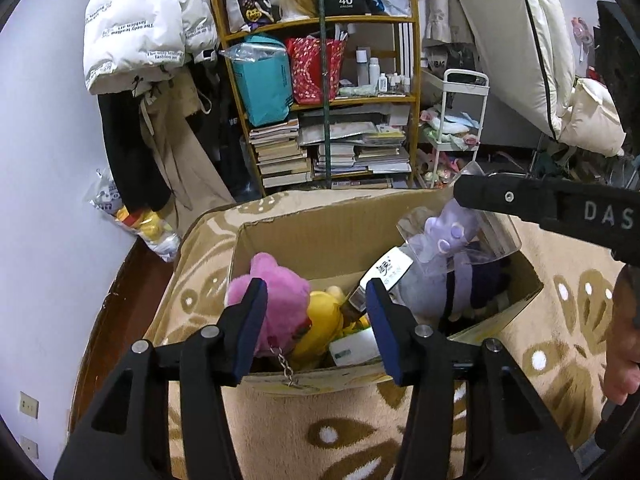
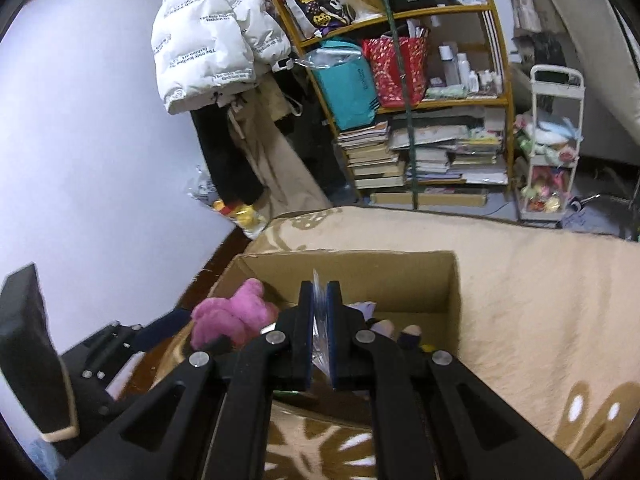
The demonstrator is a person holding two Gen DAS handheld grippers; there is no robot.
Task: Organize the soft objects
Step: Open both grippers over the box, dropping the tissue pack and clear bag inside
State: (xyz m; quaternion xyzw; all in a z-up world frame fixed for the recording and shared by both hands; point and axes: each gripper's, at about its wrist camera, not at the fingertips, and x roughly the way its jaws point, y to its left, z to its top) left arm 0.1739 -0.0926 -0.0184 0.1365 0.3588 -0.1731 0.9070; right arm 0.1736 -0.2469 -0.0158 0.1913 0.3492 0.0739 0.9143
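Observation:
An open cardboard box stands on a beige patterned blanket. Inside lie a pink plush with a small chain and a yellow plush. My left gripper hangs over the box's near edge, open, with both plushes between its blue pads; the pink one rests against the left pad. My right gripper is shut on a clear plastic bag with a purple plush in it, hanging over the box's right half. In the right wrist view the bag is pinched between the pads of the right gripper.
A crowded wooden bookshelf stands behind the box, with a white puffer jacket hanging to its left and a white trolley to its right. A plastic bag with a yellow toy lies by the wall. A hand shows at the right edge.

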